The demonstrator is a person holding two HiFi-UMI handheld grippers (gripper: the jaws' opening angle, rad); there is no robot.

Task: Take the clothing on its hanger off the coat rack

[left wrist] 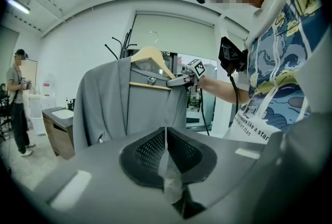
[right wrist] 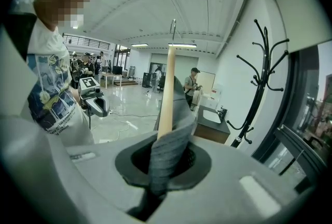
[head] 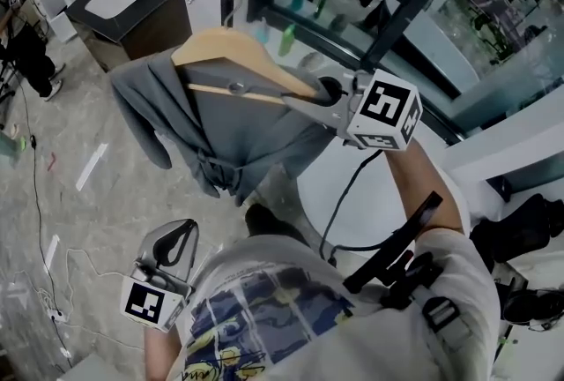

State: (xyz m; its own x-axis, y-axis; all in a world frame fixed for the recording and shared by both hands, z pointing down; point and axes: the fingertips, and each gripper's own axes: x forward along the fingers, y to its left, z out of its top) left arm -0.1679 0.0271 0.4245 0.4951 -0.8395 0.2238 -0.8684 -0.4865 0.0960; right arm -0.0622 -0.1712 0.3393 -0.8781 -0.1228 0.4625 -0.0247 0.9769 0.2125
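Gripped the hanger point(head: 238, 48) by one end in the right gripper point(head: 304, 101), jaws pinching wood and grey cloth together. Could not make out the wood's very tip in the right gripper view: lost under a fold of the jacket point(right wrist: 168, 155) between the pads. Found the hook point(right wrist: 174, 28) hanging on nothing there, off the rack point(right wrist: 258, 88) and well apart from its prongs. Held the jacket draped over the hanger, on the near side of the rack.

Held the left gripper point(head: 181, 234) low, farther from the rack than the jacket, jaws pressed together on nothing. Lost the jacket's hem behind that gripper's own body in the left gripper view. Saw little of the rack there: only dark prongs above the jacket's shoulder, the pole hidden behind the cloth. Caught just a stretch of the pole in the head view, top cut off by the edge. Could not tell hook from prong there.
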